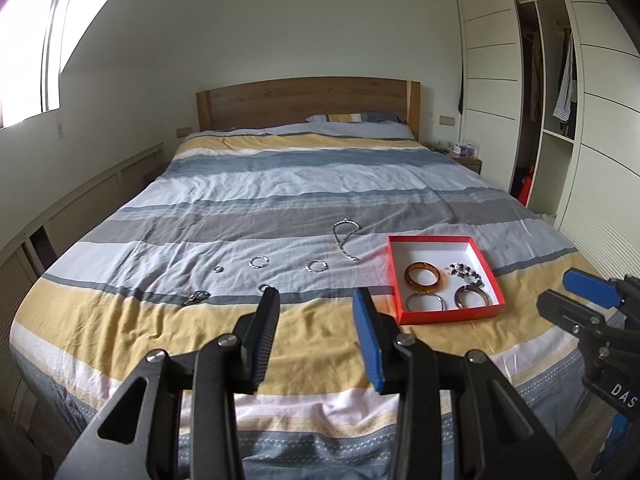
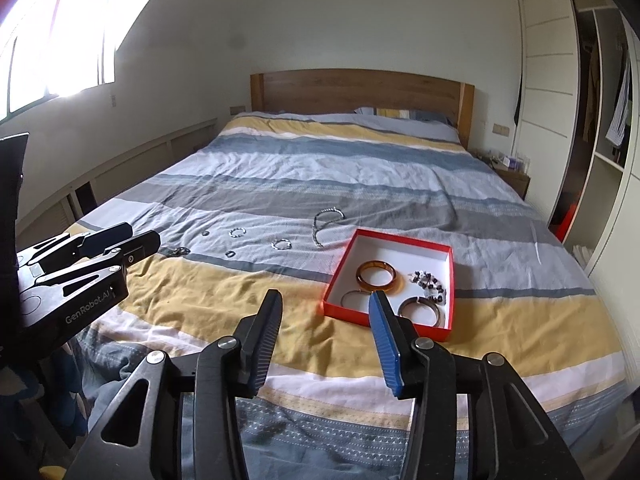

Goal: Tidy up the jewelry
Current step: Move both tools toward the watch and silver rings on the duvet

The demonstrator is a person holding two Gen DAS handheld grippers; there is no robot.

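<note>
Both grippers hover at the bed's (image 1: 160, 360) foot, left gripper (image 1: 316, 300) and right gripper (image 2: 326, 304) with fingers released, empty. Loose rings (image 1: 259, 262) and a chain (image 1: 345, 238) lie left; the red box (image 1: 448, 314) holds bangles. Next, likely fetching a ring, needing a fine pinch.

Left gripper (image 1: 316, 296) and right gripper (image 2: 326, 300) of black angular plastic, silver round screws, ribbed blue finger pads (image 1: 368, 344), white "GenRobot.AI" lettering, lower left of right wrist view
</note>
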